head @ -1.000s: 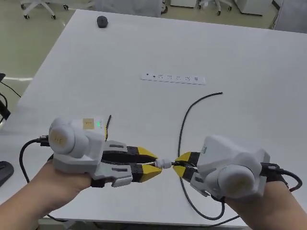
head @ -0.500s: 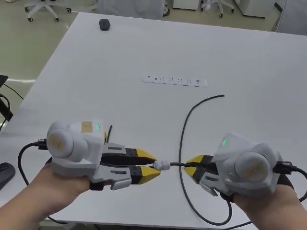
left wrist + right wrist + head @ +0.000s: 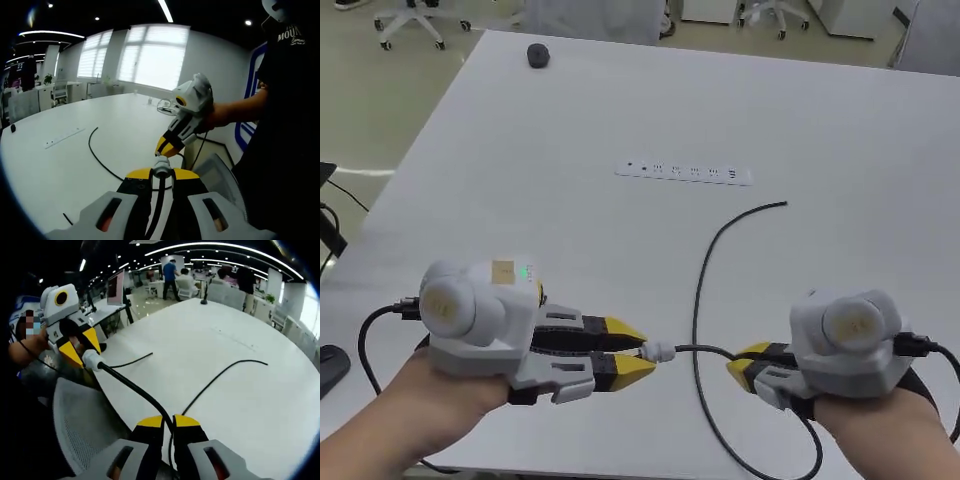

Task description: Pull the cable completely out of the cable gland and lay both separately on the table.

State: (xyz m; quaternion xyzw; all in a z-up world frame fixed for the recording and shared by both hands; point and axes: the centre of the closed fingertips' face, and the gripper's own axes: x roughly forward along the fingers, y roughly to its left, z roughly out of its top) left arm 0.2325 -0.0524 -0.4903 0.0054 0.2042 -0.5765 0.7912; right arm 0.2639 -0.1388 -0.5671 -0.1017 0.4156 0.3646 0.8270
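The left gripper (image 3: pixel 645 350) and the right gripper (image 3: pixel 735 360) stand farther apart than a second ago. Then their yellow tips nearly met – now a short stretch of glossy black round cable (image 3: pixel 698 290) spans the gap. On the left, under a smooth white shell, the yellow-and-black jaws are clamped on the small white plastic cable gland (image 3: pixel 660 351), a rounded barrel held in the air near the front edge of the matte white desk (image 3: pixel 570 130). The cable is still seated in the gland's mouth and runs right into the right gripper's jaws, which are pressed together on it. The rest of it lies on the desk in a long arc towards the flat white power strip (image 3: pixel 685 172).
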